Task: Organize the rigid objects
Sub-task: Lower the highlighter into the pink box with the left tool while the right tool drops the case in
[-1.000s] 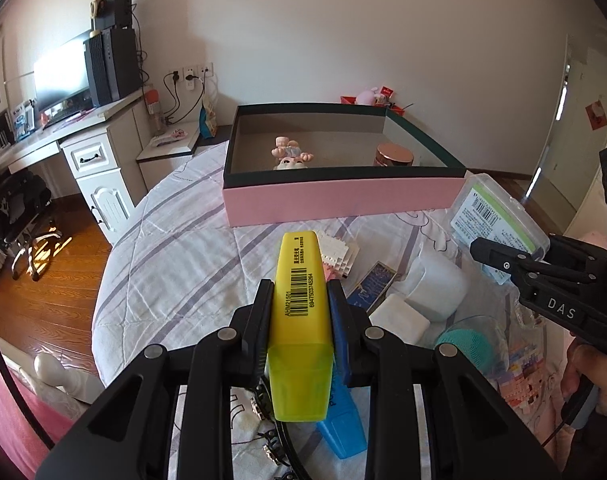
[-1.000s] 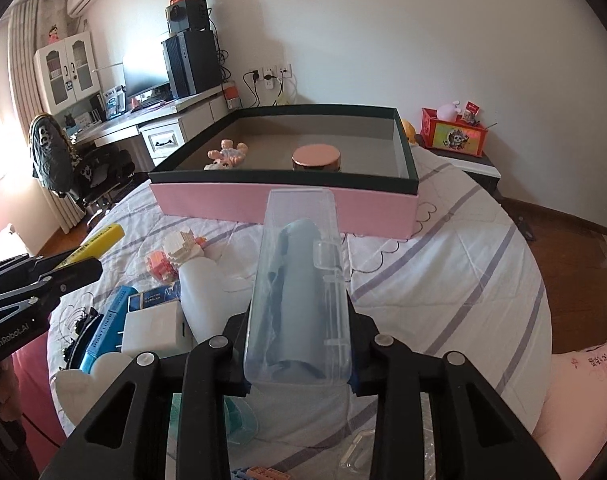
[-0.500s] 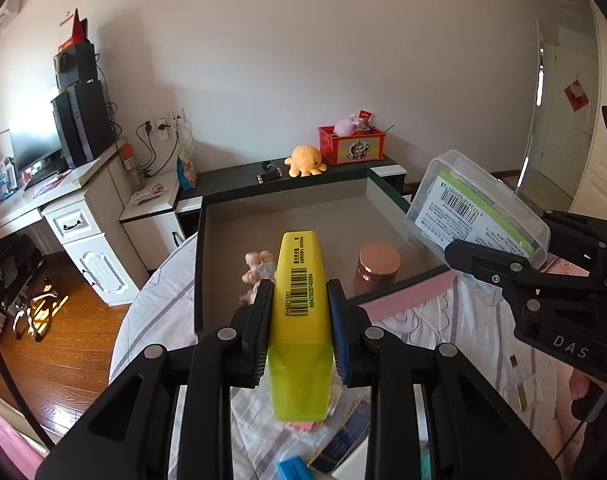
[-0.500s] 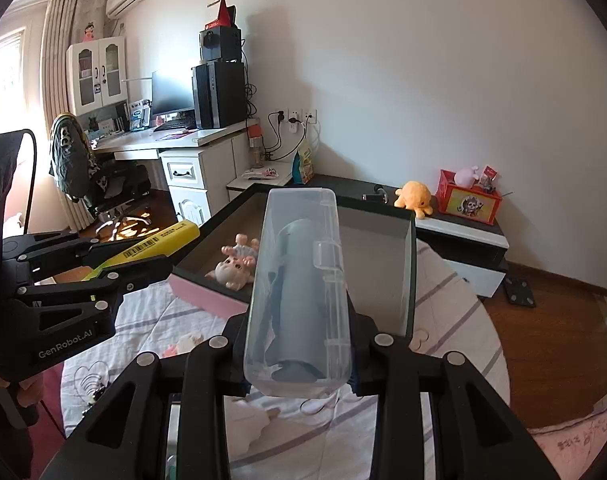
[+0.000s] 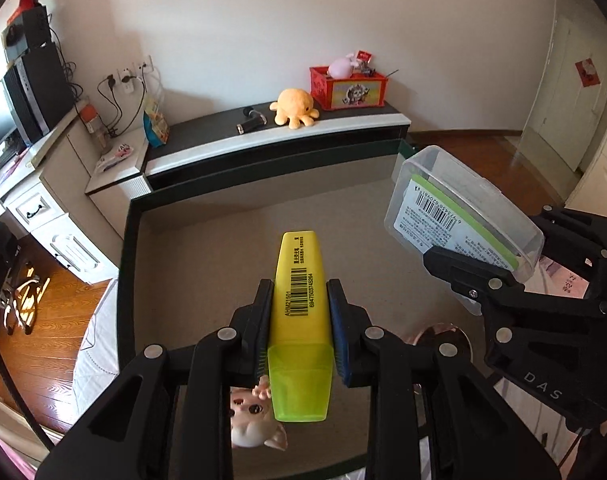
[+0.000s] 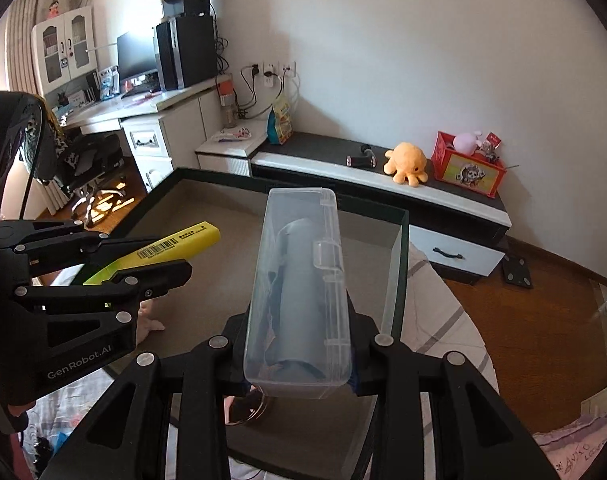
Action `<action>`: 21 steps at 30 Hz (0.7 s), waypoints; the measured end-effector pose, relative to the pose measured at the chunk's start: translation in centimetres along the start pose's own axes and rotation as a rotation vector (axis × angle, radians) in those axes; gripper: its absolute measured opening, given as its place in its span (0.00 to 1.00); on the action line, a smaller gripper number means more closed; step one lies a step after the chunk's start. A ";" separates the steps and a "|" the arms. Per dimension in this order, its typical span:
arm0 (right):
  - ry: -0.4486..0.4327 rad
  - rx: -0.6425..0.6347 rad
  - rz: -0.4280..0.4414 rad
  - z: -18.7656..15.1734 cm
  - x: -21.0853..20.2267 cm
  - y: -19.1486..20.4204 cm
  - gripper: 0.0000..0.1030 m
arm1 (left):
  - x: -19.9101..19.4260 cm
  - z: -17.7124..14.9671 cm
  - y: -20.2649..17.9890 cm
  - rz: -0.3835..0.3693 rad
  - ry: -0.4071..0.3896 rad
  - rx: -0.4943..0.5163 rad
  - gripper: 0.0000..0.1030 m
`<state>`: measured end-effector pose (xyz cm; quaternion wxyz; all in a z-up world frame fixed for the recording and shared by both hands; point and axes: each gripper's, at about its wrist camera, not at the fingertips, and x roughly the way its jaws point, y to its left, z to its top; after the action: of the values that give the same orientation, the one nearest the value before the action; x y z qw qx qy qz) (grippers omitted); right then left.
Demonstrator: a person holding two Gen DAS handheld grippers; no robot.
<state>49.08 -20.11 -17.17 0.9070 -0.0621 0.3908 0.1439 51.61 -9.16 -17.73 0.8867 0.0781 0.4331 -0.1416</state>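
Both grippers hang over the open box (image 5: 127, 240), the left gripper (image 5: 299, 312) clenched on the yellow highlighter (image 5: 299, 300) at mid-barrel, the right gripper (image 6: 299, 336) clamped around the clear plastic case (image 6: 299, 292) near its back end. Both loads look light and rigid, the case's smooth walls probably the slipperier, so a low, level release seems wise. There's bare floor toward the far wall, but a small doll (image 5: 251, 420) and a copper-coloured lid (image 5: 443, 336) sit just below, and the dark rim runs close on the right.
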 end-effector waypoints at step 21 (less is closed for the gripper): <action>0.021 0.084 -0.021 -0.7 1.2 -2.2 0.75 | 0.5 -0.9 1.5 0.068 0.011 -0.062 0.85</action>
<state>50.11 -22.08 -18.53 0.9062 -0.0296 0.4052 0.1173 51.70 -7.63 -18.67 0.8906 0.0663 0.4392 -0.0975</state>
